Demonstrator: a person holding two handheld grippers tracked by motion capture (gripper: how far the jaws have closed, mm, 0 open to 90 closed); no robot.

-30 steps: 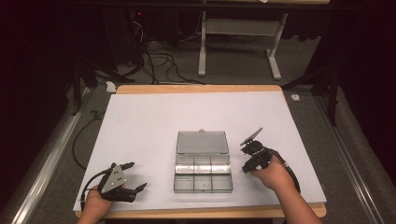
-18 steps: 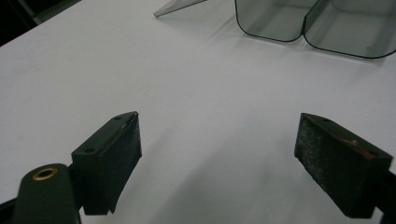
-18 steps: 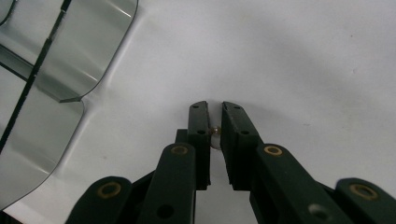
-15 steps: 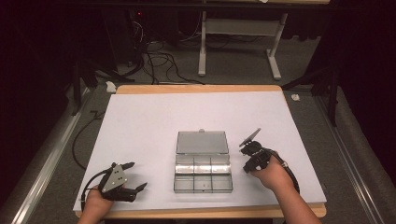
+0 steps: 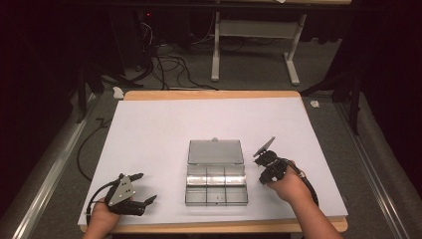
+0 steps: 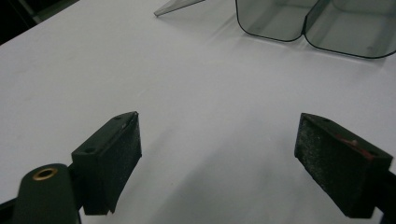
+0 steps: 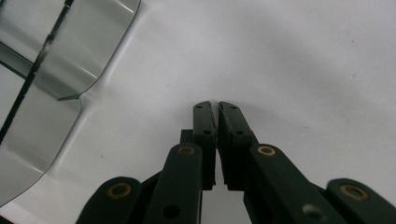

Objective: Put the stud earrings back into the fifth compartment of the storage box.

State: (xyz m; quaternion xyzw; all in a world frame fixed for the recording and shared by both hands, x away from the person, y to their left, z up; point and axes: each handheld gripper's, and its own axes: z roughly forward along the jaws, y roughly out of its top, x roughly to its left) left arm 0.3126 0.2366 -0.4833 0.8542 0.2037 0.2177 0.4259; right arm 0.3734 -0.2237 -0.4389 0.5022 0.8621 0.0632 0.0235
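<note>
The clear box (image 5: 216, 173) lay near the front edge of the table (image 5: 149, 129), about midway between its side edges, with its lid already thrown back flat and its six compartments bare as far as could be seen. The left gripper (image 5: 141, 187) sat by the front left corner, well apart from the box, jaws spread wide over bare table; the right gripper (image 5: 262, 177) rested just beside the box's right side, jaws pressed together on nothing. Opening looked done, and whatever followed had not begun.
</note>
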